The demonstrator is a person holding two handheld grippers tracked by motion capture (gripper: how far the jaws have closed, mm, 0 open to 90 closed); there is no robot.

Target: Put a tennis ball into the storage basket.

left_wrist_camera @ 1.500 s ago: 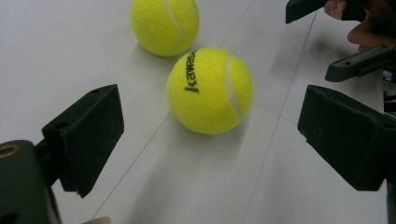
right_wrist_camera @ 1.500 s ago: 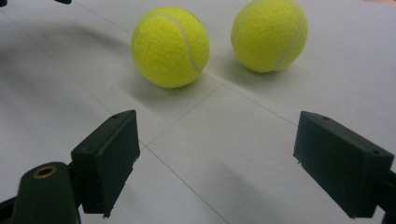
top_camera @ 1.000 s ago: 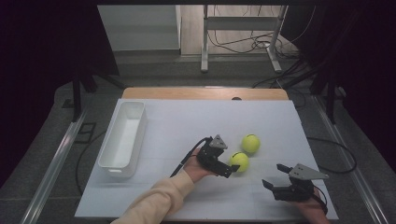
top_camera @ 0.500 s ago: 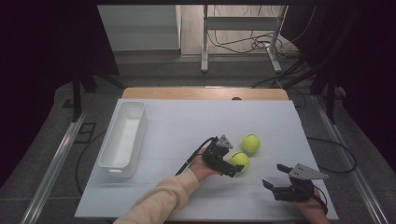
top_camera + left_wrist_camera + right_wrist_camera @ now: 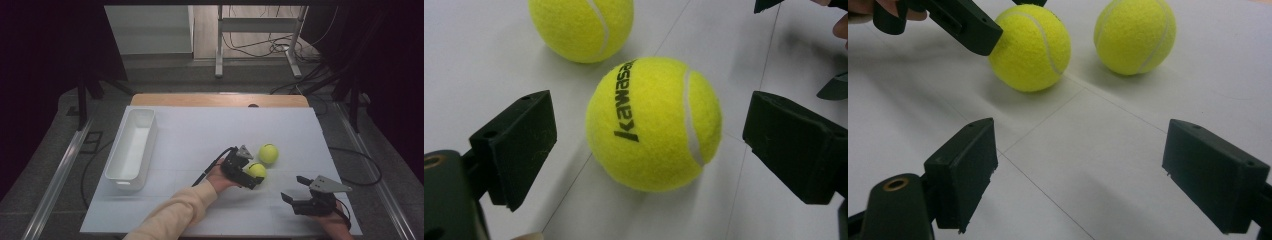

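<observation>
High view: left gripper point(image 5: 252, 176), jaws spread, straddles the near tennis ball point(image 5: 257, 170) at frame centre-right. Right gripper point(image 5: 295, 190), lower right, gapes over bare table point(image 5: 200, 135).

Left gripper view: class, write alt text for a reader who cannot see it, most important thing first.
A yellow tennis ball printed with black lettering sits on a white table between the open black jaws of the left tool, with a gap on each side. A second ball lies just beyond it, at the top edge of the picture.
</observation>
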